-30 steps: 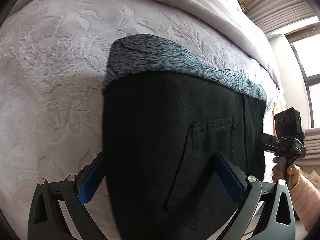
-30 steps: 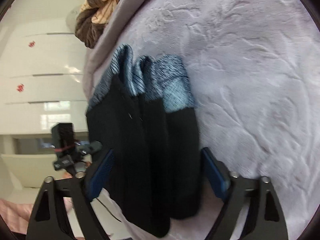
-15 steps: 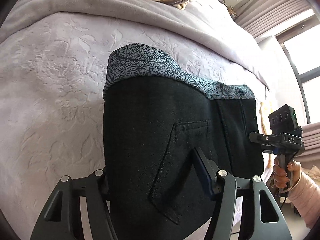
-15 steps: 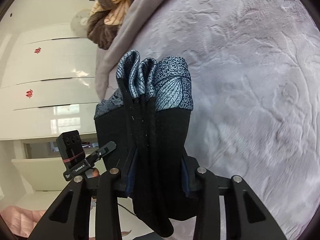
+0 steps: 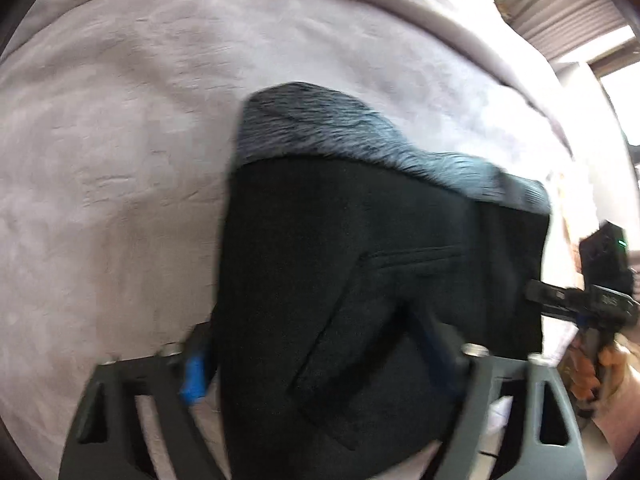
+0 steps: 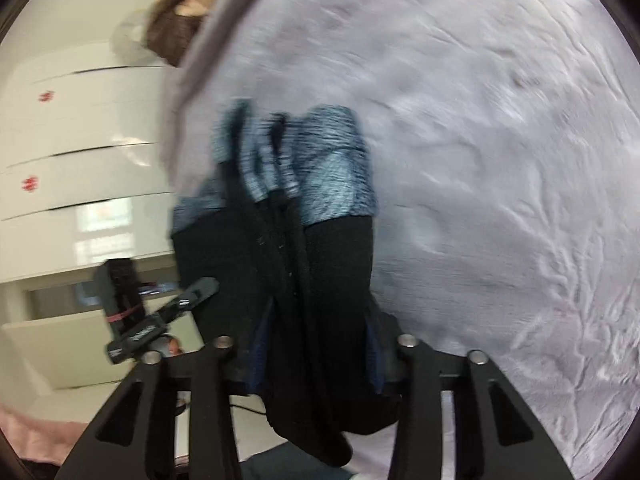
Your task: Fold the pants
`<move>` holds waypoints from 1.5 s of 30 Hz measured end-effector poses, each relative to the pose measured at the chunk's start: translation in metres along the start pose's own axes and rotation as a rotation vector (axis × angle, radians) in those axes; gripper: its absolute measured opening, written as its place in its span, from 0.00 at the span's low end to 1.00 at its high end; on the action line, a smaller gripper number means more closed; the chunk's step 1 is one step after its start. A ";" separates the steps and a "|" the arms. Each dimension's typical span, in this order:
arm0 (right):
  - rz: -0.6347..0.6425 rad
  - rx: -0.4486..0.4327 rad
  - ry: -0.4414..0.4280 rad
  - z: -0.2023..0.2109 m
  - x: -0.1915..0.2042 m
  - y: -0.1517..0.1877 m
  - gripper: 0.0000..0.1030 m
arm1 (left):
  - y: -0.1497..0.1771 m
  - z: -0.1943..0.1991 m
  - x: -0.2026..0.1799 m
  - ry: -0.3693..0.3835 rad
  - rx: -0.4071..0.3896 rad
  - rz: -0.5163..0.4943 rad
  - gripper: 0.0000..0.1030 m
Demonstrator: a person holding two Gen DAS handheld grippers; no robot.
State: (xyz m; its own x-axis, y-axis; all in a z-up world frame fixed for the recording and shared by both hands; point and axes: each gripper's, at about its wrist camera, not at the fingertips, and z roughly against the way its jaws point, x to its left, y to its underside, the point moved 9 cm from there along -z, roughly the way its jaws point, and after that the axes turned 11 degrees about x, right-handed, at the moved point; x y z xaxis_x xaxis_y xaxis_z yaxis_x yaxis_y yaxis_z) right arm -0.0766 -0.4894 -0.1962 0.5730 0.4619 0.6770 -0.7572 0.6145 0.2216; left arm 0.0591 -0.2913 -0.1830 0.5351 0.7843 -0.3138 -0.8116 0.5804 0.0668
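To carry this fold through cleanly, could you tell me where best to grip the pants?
Grip the black pants at the near folded edge, one gripper toward each end, coming from the bedside. That edge hangs over the bedspread edge and is bunched thick; the patterned cuffs lie far across. Both grippers' jaws are opening around it.

pants (image 5: 360, 280): folded on the bed (image 5: 120, 160), waistband at the far end
left gripper (image 5: 316, 356): at the near edge of the pants, cloth between its opening fingers
right gripper (image 6: 316, 356): at the pants' right end, cloth between its opening fingers
blanket heap (image 6: 176, 20): far, on the bed
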 end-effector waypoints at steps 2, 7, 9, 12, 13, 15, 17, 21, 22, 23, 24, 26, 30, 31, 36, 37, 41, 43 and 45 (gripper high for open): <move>0.003 -0.025 0.069 0.007 0.004 0.001 0.62 | -0.001 0.015 0.004 -0.039 -0.039 0.035 0.88; 0.117 -0.171 0.229 0.056 0.041 0.001 0.32 | -0.014 0.083 -0.005 -0.102 -0.213 -0.021 0.88; 0.159 -0.202 0.251 0.063 0.062 -0.008 0.22 | -0.023 0.088 -0.023 -0.087 -0.234 -0.068 0.88; 0.211 -0.182 0.287 0.048 0.077 -0.020 0.22 | -0.033 0.063 -0.043 -0.109 -0.208 -0.134 0.88; 0.213 -0.168 0.306 0.039 0.075 -0.023 0.22 | -0.036 0.049 -0.043 -0.126 -0.189 -0.137 0.88; 0.203 -0.126 0.335 0.024 0.053 -0.017 0.21 | -0.038 0.021 -0.035 -0.184 -0.157 -0.122 0.88; 0.192 -0.124 0.356 0.011 0.044 -0.023 0.19 | -0.036 0.003 -0.026 -0.214 -0.136 -0.129 0.89; 0.172 -0.125 0.319 0.011 0.043 -0.031 0.16 | -0.040 0.000 -0.023 -0.189 -0.116 -0.100 0.94; 0.171 -0.123 0.313 0.014 0.044 -0.029 0.16 | -0.038 0.003 -0.023 -0.200 -0.111 -0.099 0.94; 0.167 -0.121 0.308 0.019 0.045 -0.027 0.17 | -0.036 0.005 -0.025 -0.213 -0.109 -0.097 0.94; 0.161 -0.116 0.306 0.024 0.044 -0.022 0.20 | -0.031 0.011 -0.027 -0.233 -0.104 -0.091 0.94; 0.146 -0.112 0.324 0.031 0.044 -0.016 0.22 | -0.026 0.017 -0.030 -0.260 -0.099 -0.082 0.94; 0.114 -0.109 0.338 0.048 0.043 0.002 0.34 | -0.007 0.038 -0.034 -0.312 -0.087 -0.051 0.94; 0.109 -0.104 0.346 0.049 0.043 0.006 0.40 | -0.002 0.043 -0.036 -0.322 -0.085 -0.041 0.94; 0.111 -0.085 0.388 0.064 0.042 0.030 0.59 | 0.021 0.060 -0.047 -0.350 -0.098 0.010 0.99; 0.119 -0.084 0.398 0.067 0.042 0.034 0.62 | 0.026 0.062 -0.051 -0.356 -0.104 0.017 0.99; 0.169 -0.071 0.425 0.071 0.046 0.048 0.76 | 0.039 0.063 -0.061 -0.370 -0.113 0.063 1.00; 0.209 -0.069 0.453 0.069 0.050 0.053 0.80 | 0.048 0.066 -0.064 -0.367 -0.116 0.101 0.99; 0.234 -0.074 0.476 0.070 0.055 0.057 0.81 | 0.058 0.069 -0.066 -0.380 -0.114 0.125 0.99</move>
State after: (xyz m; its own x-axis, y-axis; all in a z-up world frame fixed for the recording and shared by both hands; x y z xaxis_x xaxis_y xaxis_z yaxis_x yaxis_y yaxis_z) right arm -0.1100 -0.4735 -0.0971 0.4832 0.8204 0.3057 -0.8676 0.4956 0.0414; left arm -0.0065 -0.2942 -0.0928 0.4622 0.8845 0.0632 -0.8850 0.4646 -0.0298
